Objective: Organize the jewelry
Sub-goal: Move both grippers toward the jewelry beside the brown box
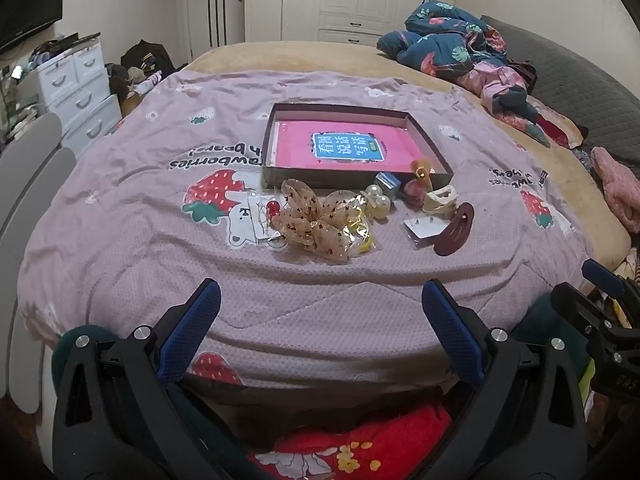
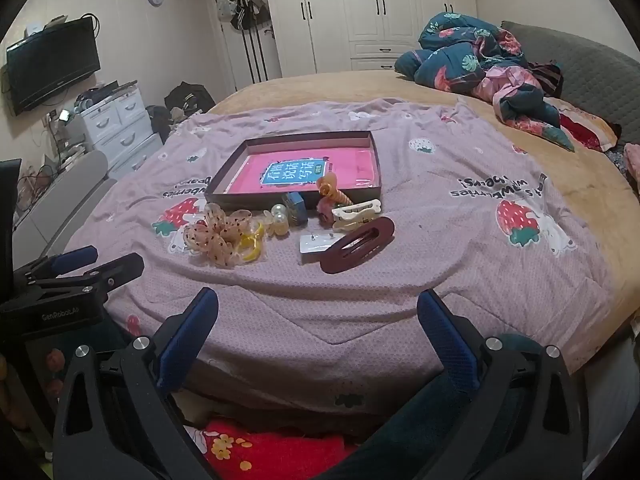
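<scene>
A shallow brown box [image 1: 280, 114] [image 2: 228, 178] with a pink booklet inside lies on the bed. In front of it lies a cluster of accessories: a sheer dotted scrunchie [image 1: 316, 220] [image 2: 218, 236], pearl pieces [image 1: 378, 200] [image 2: 279, 216], a small blue box [image 1: 387, 182] [image 2: 294, 202], a cream claw clip [image 1: 440, 200] [image 2: 354, 214], a dark red oval clip [image 1: 454, 230] [image 2: 358, 244], an earring card [image 1: 420, 228] [image 2: 316, 246]. My left gripper [image 1: 320, 308] is open and empty, short of the cluster. My right gripper [image 2: 318, 312] is open and empty too.
The lilac strawberry blanket [image 1: 200, 240] [image 2: 460, 248] covers the bed. A crumpled floral quilt [image 1: 460, 44] [image 2: 480, 56] lies at the far right. White drawers [image 1: 76, 88] [image 2: 116, 124] stand at the left. The right gripper shows at the left view's right edge [image 1: 600, 312].
</scene>
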`<state>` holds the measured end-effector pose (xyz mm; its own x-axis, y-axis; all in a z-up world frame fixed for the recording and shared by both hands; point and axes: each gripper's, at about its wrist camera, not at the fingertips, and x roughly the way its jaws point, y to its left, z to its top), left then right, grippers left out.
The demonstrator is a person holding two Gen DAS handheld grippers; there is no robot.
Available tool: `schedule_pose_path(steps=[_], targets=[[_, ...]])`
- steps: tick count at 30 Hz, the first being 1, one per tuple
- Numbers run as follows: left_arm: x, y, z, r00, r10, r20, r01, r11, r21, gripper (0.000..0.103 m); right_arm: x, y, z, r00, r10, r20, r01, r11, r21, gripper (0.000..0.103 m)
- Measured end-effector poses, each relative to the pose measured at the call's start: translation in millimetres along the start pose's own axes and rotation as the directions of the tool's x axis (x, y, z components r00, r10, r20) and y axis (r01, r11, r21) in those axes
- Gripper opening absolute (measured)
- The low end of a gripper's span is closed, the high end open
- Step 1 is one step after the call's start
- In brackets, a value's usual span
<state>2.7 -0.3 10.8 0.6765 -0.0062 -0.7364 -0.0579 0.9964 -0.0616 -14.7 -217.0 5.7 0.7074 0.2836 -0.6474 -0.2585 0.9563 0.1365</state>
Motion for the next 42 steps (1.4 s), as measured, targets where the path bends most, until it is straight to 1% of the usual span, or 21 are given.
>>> schedule_pose_path(steps=[6, 7, 9, 13, 14, 19, 23, 26, 27, 28, 30, 31, 33, 37, 39, 42], targets=[[0, 1, 4, 1.0, -0.002, -0.005, 0.002, 1.0, 0.007, 0.094, 0, -2, -2, 1.0, 0.0, -0.004, 0.0, 1.0, 0.0, 0.099], [3, -2, -3, 1.0, -0.002, -0.005, 0.002, 1.0, 0.008, 0.094, -1, -1, -2, 1.0, -0.006, -0.003, 0.006, 1.0, -0.002, 0.099], [5, -2, -3, 1.0, -0.004, -0.012, 0.004, 1.0, 0.008, 0.094, -4, -5, -2, 1.0, -0.01, 0.002, 0.01, 1.0, -0.002, 0.099], [8, -4, -3, 1.0, -0.012, -0.016, 0.012, 1.0, 0.014, 0.094, -8, -14, 3, 1.0, -0.024, 0.017, 0.023, 1.0, 0.008, 0.099], [8, -6, -4, 1.0, -0.014, -0.016, 0.014, 1.0, 0.017, 0.094, -5, -16, 9, 0.999, -0.031, 0.009, 0.031, 0.999, 0.016, 0.099], [14, -16, 7, 0.998, -0.052, -0.024, 0.053, 0.998, 0.038, 0.094, -9, -31, 22, 0.997, -0.064, 0.037, 0.063, 0.997, 0.035, 0.099], [26, -26, 19, 0.996, -0.081, -0.046, 0.083, 0.995, 0.059, 0.094, -13, -47, 34, 0.993, -0.099, 0.059, 0.097, 0.995, 0.04, 0.099], [36, -31, 29, 0.995, -0.091, -0.04, 0.093, 0.994, 0.064, 0.094, -10, -60, 43, 0.991, -0.122, 0.063, 0.119, 0.992, 0.04, 0.099], [41, -34, 36, 0.993, -0.112, -0.048, 0.115, 0.991, 0.064, 0.094, -9, -64, 46, 0.989, -0.13, 0.066, 0.128, 0.991, 0.035, 0.099], [45, -34, 41, 0.991, -0.127, -0.045, 0.129, 0.989, 0.065, 0.094, -7, -67, 48, 0.988, -0.136, 0.067, 0.134, 0.99, 0.031, 0.099], [52, -34, 48, 0.992, -0.12, -0.046, 0.123, 0.99, 0.068, 0.094, 0, -72, 53, 0.988, -0.141, 0.054, 0.14, 0.99, 0.029, 0.099], [60, -32, 54, 0.99, -0.123, -0.062, 0.127, 0.99, 0.061, 0.094, 5, -76, 57, 0.99, -0.135, 0.049, 0.134, 0.991, 0.029, 0.099], [68, -29, 62, 0.989, -0.131, -0.067, 0.135, 0.989, 0.055, 0.094, 14, -82, 64, 0.99, -0.136, 0.041, 0.135, 0.99, 0.031, 0.099], [88, -10, 73, 0.992, -0.098, -0.079, 0.1, 0.994, 0.03, 0.094, 41, -90, 79, 0.992, -0.127, 0.021, 0.127, 0.992, 0.025, 0.099], [95, 0, 74, 0.992, -0.085, -0.093, 0.088, 0.996, 0.021, 0.094, 58, -90, 87, 0.993, -0.116, 0.005, 0.116, 0.993, 0.013, 0.099], [103, 14, 71, 0.993, -0.051, -0.108, 0.055, 0.998, 0.033, 0.094, 82, -87, 94, 0.995, -0.093, -0.023, 0.093, 0.996, -0.005, 0.099]])
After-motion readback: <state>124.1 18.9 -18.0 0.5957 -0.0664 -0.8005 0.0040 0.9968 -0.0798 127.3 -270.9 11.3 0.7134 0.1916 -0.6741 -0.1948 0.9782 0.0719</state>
